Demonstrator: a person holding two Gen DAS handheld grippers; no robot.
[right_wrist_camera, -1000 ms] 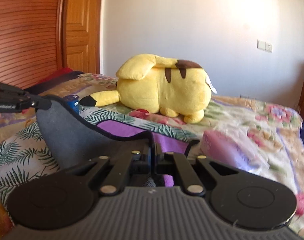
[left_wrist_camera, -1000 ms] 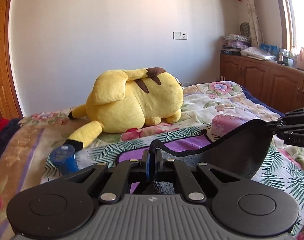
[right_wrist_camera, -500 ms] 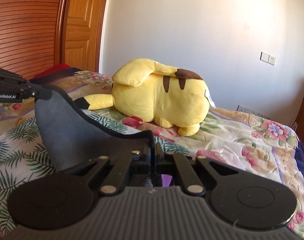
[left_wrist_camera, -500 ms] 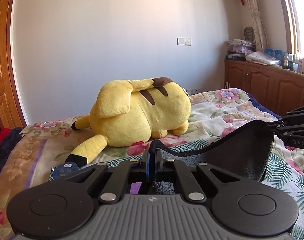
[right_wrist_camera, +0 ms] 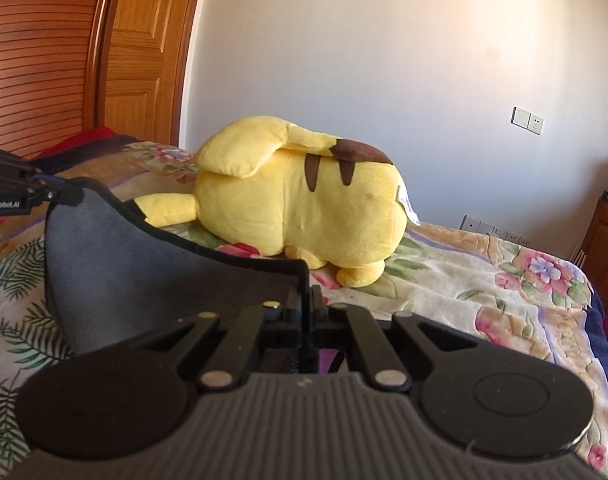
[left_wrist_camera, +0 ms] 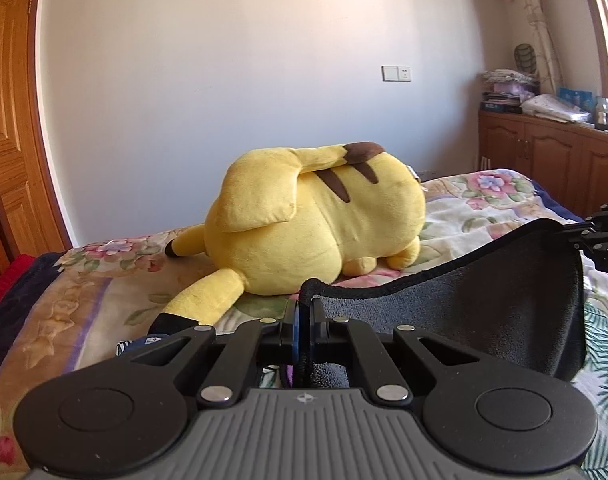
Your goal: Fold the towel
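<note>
Dark grey towel (left_wrist_camera: 483,312) hangs stretched between both grippers, lifted over the bed (left_wrist_camera: 483,208), top edge sagging in a curve between them. Left gripper (left_wrist_camera: 304,312) jaws pressed together, pinching one black-trimmed corner; the cloth runs off to the right gripper (left_wrist_camera: 599,236), seen at the frame's right edge. Right wrist view: right gripper (right_wrist_camera: 305,300) jaws clamped on the other corner, left gripper (right_wrist_camera: 52,194) at far left. Yellow plush toy (right_wrist_camera: 304,216) lies on the floral bedspread beyond the towel.
</note>
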